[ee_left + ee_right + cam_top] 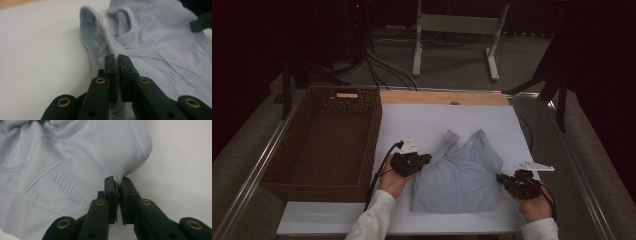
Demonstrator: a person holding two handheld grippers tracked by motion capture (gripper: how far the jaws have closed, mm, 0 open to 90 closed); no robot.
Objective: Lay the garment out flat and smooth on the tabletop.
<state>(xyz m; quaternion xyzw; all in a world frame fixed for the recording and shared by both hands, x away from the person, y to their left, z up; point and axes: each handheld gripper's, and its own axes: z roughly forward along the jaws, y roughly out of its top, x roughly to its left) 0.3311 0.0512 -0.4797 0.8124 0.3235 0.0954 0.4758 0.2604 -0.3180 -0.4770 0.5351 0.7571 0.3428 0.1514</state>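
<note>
High view first: my white table [437, 117] runs from the near edge to a wooden strip at the far side, and a big brown wicker basket [319, 145] sits on its left part. Right of the basket, toward the near middle of the table, lies a pale blue top [459, 175], its straps pointing to the far side. My left gripper [428, 159] is at the top's left edge, between basket and cloth; my right gripper [499, 177] is at its near right edge. Looking along the left gripper [117, 58], its jaws are pressed together on a fold of the top [160, 50], a ridge of cloth rising away from the tips. My right gripper [117, 180] has its jaws pinched on the hem of the top [75, 165] where the edge puckers, white table to its right
</note>
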